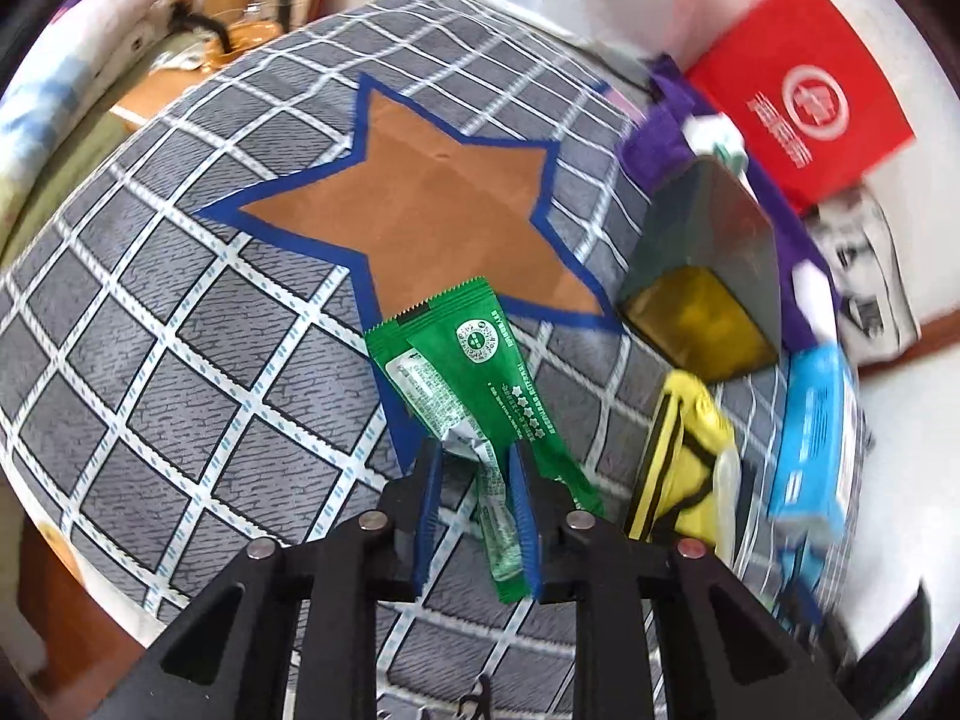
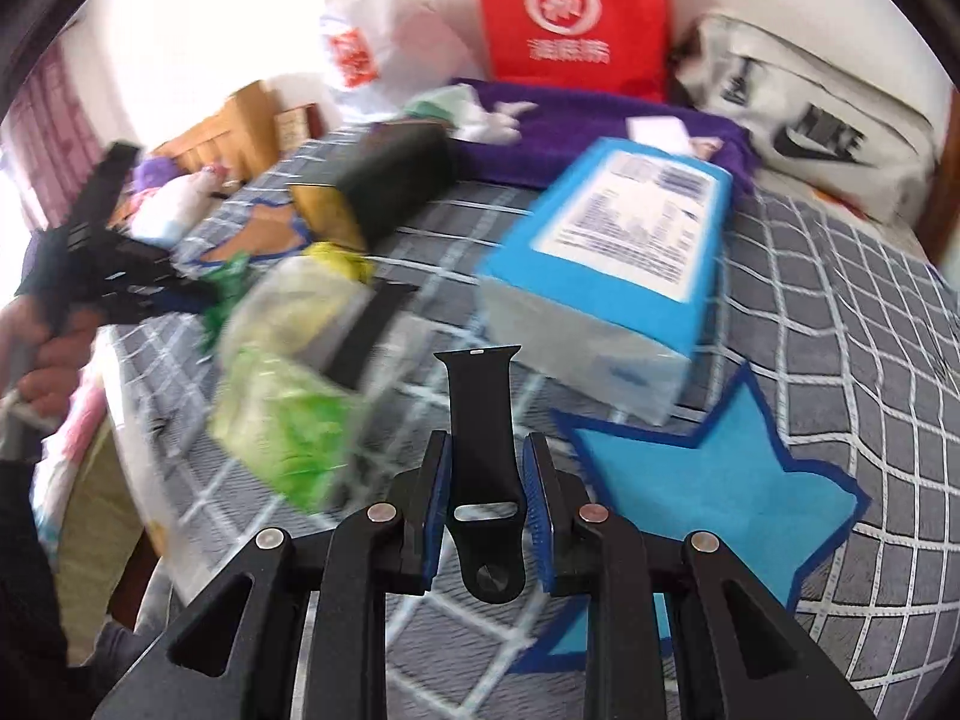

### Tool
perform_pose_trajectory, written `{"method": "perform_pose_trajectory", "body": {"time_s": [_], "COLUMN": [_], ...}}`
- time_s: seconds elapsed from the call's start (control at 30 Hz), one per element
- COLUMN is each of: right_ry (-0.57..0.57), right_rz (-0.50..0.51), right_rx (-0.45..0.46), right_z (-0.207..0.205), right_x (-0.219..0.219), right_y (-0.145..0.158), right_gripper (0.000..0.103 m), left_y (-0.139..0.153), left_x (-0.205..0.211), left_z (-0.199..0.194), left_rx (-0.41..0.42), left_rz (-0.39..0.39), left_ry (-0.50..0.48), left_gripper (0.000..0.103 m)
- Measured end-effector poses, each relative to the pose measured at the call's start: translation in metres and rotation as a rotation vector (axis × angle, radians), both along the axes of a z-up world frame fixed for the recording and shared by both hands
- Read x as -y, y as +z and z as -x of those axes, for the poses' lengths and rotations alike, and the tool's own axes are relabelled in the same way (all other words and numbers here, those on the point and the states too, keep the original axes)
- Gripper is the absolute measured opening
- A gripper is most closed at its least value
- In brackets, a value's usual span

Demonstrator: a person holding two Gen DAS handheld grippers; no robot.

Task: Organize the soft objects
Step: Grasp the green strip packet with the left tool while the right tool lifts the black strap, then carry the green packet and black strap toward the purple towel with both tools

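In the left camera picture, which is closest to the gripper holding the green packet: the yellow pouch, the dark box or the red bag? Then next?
From the left gripper:
1. Yellow pouch, low right.
2. Dark box, right, higher.
3. Red bag, top right.

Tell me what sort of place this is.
Probably a bedroom: the work surface looks like a bed under a grey checked cover, with a wooden headboard behind and shopping bags piled at the wall.
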State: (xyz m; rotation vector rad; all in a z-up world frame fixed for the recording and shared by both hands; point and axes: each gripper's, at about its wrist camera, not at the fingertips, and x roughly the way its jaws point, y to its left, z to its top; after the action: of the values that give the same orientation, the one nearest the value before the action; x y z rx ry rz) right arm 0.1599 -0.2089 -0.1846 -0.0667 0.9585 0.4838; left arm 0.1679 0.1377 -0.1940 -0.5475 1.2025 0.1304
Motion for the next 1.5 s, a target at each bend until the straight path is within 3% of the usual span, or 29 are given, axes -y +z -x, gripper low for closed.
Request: {"method": "perform_pose_trajectory", "body": {"time_s": [0.1,0.17,0.4,0.5,0.6,0.67,0.73,0.77,0.87,0.93,1.07,1.17,1.2,1.23,1.5], "right_ry": [-0.019,-0.038,-0.115,-0.137,-0.147,-0.146,-0.151,-0.158,-0.178,-0.188,-0.203,-0.209,-0.211,-0.210,-0.180], "right_rz": [-0.003,-0.022,0.033,0.039,0.041,0.014,0.010,0.020,0.015,-0.015,-0.019,0.087,0.131,0.143,0.055], "right_rx": [-0.020,-0.034,-0.026,-0.029,-0.027,-0.035,-0.052,-0.057,-0.058,-0.074,-0.050,0.006,0.029,0.038,0.045], "right_z": [-0.010,-0.013,-0.020,-0.017,-0.008,-0.002,0.002,0.004,0.006,0.003,-0.005,-0.006,-0.004,-0.002,0.022], "right_x": [0.004,0.007,0.015,0.020,0.022,0.023,0.022,0.022,0.023,0.024,0.016,-0.001,-0.007,-0.009,-0.006], "right_y": [-0.008,-0.012,-0.015,-0.014,-0.009,-0.007,-0.011,-0.013,-0.017,-0.019,-0.021,-0.022,-0.022,-0.021,0.006], "right_gripper": [0.024,0.024,0.023,0.019,0.011,0.009,0.009,0.009,0.013,0.023,0.032,0.031,0.018,0.016,0.015], "left_y": [-0.003,-0.003,-0.004,-0.005,-0.007,-0.008,-0.008,-0.007,-0.005,-0.004,-0.005,-0.004,-0.003,-0.001,0.015], "left_x": [0.005,0.007,0.017,0.028,0.045,0.053,0.057,0.055,0.047,0.043,0.040,0.041,0.042,0.042,0.043], "left_z": [-0.002,-0.002,-0.011,-0.020,-0.024,-0.025,-0.024,-0.023,-0.015,-0.009,0.003,0.012,0.013,0.015,0.018], "left_rx": [-0.006,0.017,0.035,0.036,0.032,0.042,0.056,0.061,0.074,0.080,0.096,0.109,0.114,0.123,0.191], "left_rz": [0.008,0.037,-0.010,-0.086,-0.206,-0.284,-0.319,-0.318,-0.256,-0.216,-0.173,-0.142,-0.130,-0.118,-0.078], "left_ry": [-0.043,-0.057,-0.025,-0.016,-0.057,-0.069,-0.089,-0.094,-0.106,-0.110,-0.118,-0.135,-0.142,-0.149,-0.178], "left_gripper": [0.038,0.057,0.071,0.072,0.070,0.051,0.046,0.038,0.032,0.030,0.026,0.025,0.025,0.025,0.023]}}
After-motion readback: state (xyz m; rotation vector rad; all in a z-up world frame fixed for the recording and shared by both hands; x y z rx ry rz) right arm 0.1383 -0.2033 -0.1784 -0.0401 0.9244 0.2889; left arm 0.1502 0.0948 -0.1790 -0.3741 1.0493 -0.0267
